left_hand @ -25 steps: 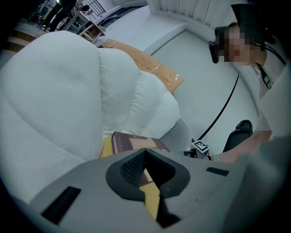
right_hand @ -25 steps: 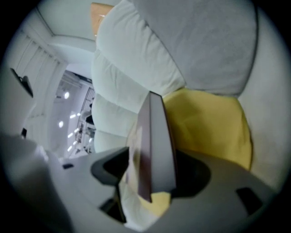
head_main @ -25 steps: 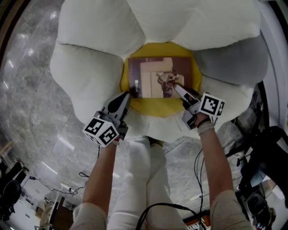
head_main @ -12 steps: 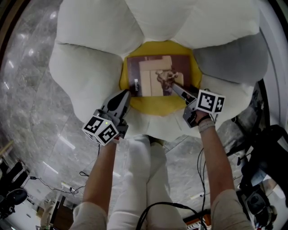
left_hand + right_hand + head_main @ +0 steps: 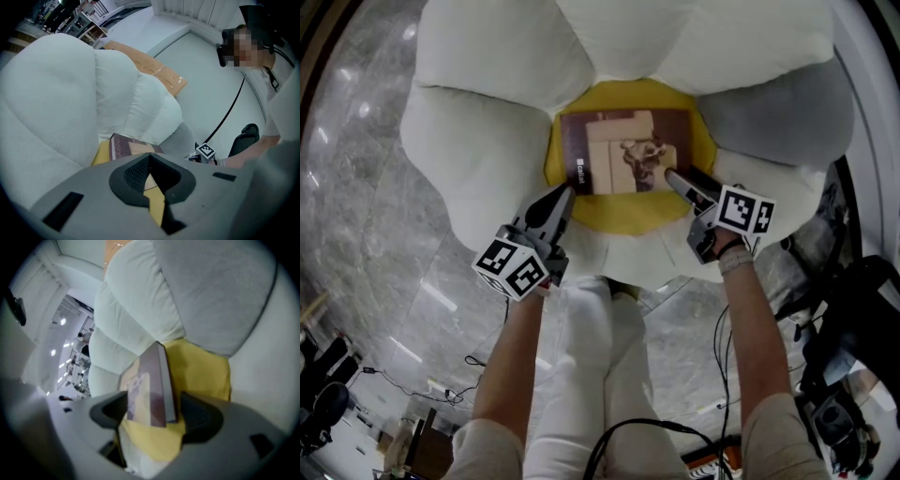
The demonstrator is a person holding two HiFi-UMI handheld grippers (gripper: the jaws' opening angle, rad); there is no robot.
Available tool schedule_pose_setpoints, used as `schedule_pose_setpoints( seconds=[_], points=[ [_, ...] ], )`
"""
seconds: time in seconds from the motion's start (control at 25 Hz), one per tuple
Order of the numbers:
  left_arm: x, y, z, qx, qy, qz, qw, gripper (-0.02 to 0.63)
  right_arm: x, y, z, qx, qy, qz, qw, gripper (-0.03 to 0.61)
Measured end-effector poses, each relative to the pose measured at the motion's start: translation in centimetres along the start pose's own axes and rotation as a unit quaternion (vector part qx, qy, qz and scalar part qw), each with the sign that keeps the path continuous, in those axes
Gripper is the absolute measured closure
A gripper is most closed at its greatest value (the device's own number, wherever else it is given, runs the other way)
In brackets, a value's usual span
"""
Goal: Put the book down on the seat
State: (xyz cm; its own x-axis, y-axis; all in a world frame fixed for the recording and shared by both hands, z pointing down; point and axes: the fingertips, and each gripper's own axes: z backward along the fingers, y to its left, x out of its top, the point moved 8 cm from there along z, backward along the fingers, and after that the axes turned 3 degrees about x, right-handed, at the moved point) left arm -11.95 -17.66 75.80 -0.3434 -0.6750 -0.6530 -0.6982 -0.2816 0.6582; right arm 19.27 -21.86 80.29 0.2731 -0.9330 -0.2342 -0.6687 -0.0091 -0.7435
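Book point(image 5: 623, 152) looks to be down already: it lies cover up on the yellow seat cushion point(image 5: 628, 214) in the upper middle of the head view, square to the person. White petal cushions point(image 5: 478, 159) ring it, with a grey cushion point(image 5: 778, 117) at the right. As far as I can tell its whole underside rests on the yellow, so the placing itself seems done. The right tool point(image 5: 675, 178) reaches in from the lower right to the book's near right corner. Its jaws have just been opening and now stand wide. That corner sits between them in the right gripper view, with a gap on either side, so the book is let go rather than pinched. The left tool point(image 5: 562, 195) points at the near left corner from the lower left. Its jaws are closed together with nothing in them, their tips just short of the book's edge, and only the yellow cushion shows through the slit in the left gripper view. What is left, I would say, is only to draw both tools back toward the bottom of the frame, over the marble floor point(image 5: 356, 187), without dragging the corner along.
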Motion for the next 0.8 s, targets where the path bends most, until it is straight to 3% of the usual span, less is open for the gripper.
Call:
schedule_pose_setpoints(
  seconds=[0.52, 0.8],
  points=[
    [0.4, -1.5, 1.0, 0.000, -0.012, -0.001, 0.9999, 0.589, -0.7, 0.7, 2.4, 0.003, -0.008, -0.011, 1.000, 0.239],
    [1.0, -3.1, 1.8, 0.000, -0.025, -0.002, 0.9997, 0.589, -0.9, 2.9, 3.7, 0.005, 0.018, 0.045, 0.999, 0.241]
  ],
)
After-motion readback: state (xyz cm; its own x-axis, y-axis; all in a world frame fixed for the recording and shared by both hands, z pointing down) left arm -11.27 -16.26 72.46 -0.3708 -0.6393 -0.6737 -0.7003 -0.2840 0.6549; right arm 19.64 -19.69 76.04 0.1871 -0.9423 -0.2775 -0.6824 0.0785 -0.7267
